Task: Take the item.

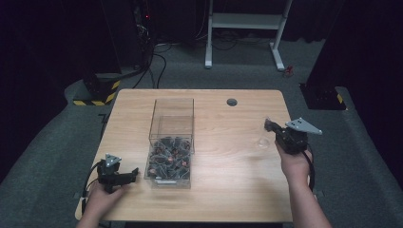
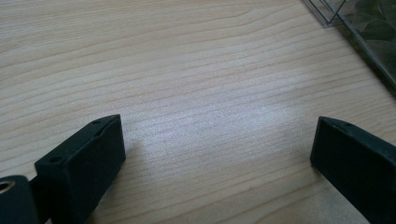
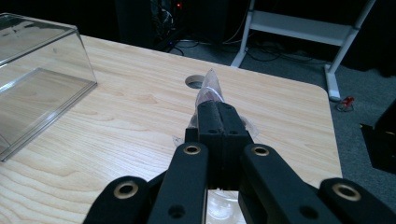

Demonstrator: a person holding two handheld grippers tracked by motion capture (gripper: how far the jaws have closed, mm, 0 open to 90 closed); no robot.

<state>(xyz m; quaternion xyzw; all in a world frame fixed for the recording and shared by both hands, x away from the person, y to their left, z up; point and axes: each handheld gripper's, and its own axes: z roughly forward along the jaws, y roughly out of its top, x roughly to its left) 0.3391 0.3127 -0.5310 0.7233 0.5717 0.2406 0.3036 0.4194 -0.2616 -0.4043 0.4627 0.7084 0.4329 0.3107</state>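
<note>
Clear wrapper [image 3: 209, 88], pointed and crinkled, pinched in right claw [image 3: 219, 116]; left claw [image 2: 217, 154] gapes.

Dark room, dim light, upper frame mostly black. Grey carpet floor [image 1: 43, 142] around a light wood table [image 1: 237, 180] with a round grommet hole [image 1: 232, 102]. White desk frame [image 1: 247, 21] top center. Black cables [image 1: 159, 61] trail upper left. Yellow-black striped base [image 1: 95, 92] left; black stand base [image 1: 323, 95] right.
</note>
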